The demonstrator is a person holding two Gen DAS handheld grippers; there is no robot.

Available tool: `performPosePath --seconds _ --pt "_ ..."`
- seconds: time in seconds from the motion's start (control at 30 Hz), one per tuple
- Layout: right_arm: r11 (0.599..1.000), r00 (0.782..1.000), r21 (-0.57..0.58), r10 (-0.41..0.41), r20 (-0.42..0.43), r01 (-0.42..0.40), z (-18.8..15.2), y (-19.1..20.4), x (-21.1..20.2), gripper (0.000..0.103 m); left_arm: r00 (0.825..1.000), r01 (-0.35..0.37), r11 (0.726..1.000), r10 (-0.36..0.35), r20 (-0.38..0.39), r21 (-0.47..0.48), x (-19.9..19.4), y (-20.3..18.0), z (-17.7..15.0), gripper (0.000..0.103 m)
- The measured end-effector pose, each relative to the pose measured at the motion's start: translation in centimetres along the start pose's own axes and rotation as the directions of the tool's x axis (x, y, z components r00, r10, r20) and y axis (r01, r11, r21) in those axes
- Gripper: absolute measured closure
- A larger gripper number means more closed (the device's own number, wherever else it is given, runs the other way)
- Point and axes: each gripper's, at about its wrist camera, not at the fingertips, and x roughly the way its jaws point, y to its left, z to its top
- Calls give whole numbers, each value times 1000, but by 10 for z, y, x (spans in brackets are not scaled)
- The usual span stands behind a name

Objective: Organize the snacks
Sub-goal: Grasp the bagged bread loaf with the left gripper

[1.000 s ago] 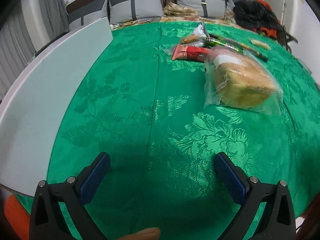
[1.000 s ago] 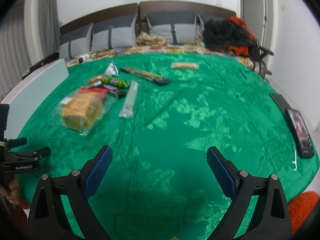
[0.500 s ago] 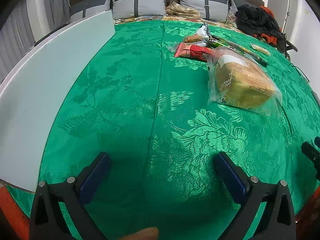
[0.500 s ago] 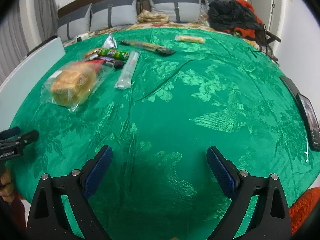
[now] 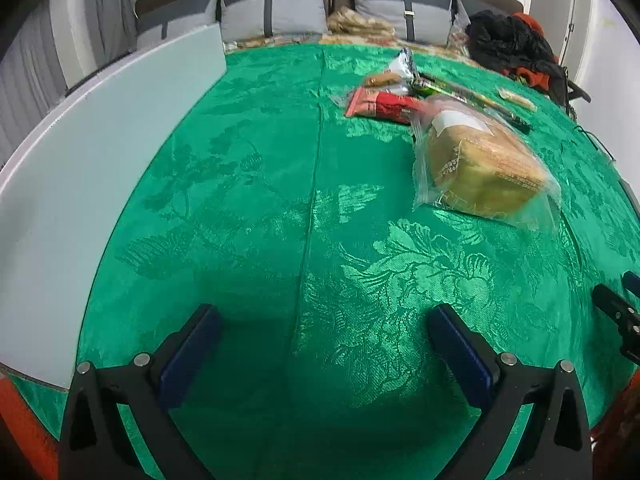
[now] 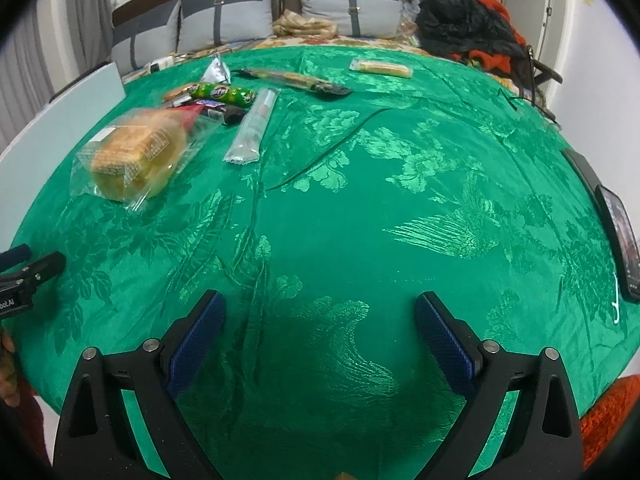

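Both sets of fingers are spread wide and hold nothing, low over the green cloth [image 6: 360,208] at its near edge. The left gripper [image 5: 324,336] is the nearer one: the bread bag [image 5: 480,164] lies ahead and to its right, apart from the fingers, long axis running away and leftward. From the right gripper [image 6: 320,320] the bread bag [image 6: 136,152] sits well off to the left. Beyond it lie the red packet [image 5: 380,106], green roll [image 6: 222,94] and clear sleeve [image 6: 254,128]. Against the earlier frames, the bread looms closer to the left gripper, and the right has come lower.
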Motion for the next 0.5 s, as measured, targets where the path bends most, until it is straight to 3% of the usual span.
performPosePath --seconds 0.07,0.1,0.17,0.23,0.33,0.5 --pt "1000 1000 2 -1 11 1 -1 0 0 5 997 43 999 -44 -66 -16 -2 0 7 1" --pt "1000 1000 1 -1 13 1 -1 0 -1 5 992 98 994 -101 -71 -44 -7 0 12 1" --pt "1000 1000 2 -1 13 1 -1 1 -1 5 968 249 965 -252 -17 -84 -26 -5 31 1" --pt "1000 1000 3 -2 11 2 -1 1 -1 5 951 308 950 -308 4 -52 -36 -19 53 0" --pt "1000 1000 2 0 9 0 -1 1 -1 5 952 307 951 -307 -4 38 -35 -49 91 0" --pt "1000 1000 -3 5 5 -5 0 0 -1 5 954 262 961 -245 -174 85 19 -83 120 0"
